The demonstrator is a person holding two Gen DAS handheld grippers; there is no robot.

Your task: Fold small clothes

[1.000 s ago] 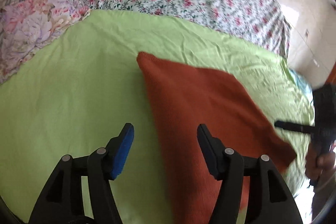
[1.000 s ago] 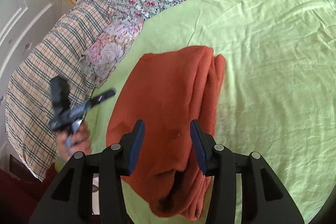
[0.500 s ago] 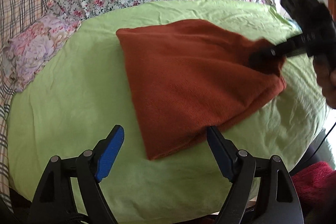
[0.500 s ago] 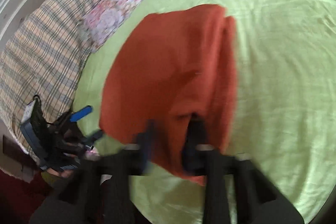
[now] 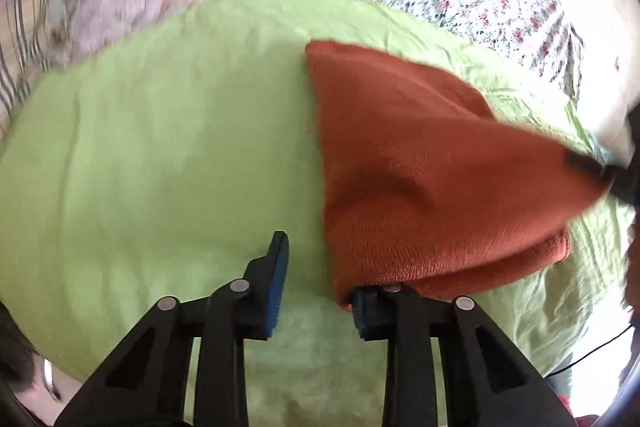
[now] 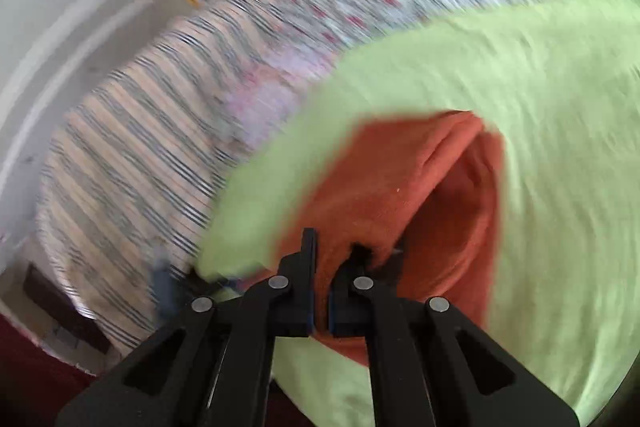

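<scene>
Rust-orange cloth [image 6: 384, 187] sits clamped in the right gripper [image 6: 320, 259]'s jaws; left gripper [image 5: 316, 267]'s jaws closing around its corner.

both wrist views look down, sharing the rust cloth [image 5: 420, 163].

Item: rust-orange knit cloth [image 5: 420, 167], soft fleecy weave, folded into at least two layers.
Support: lies on light green sheet [image 5: 160, 167].
Position, left wrist view: fills the 1 to 4 o'clock sector; one corner points toward 12 o'clock.
Position, right wrist view: cloth [image 6: 380, 187] sits at frame centre, running toward 6 o'clock.
Pose: not flat; upper layer lifted toward 3 o'clock in the left wrist view, lower layer showing as a rolled edge under it at 4 o'clock.
Opening: right wrist view shows layers parted, forming a pocket at 3 o'clock of centre.
Sharpness: both views motion-blurred.
</scene>
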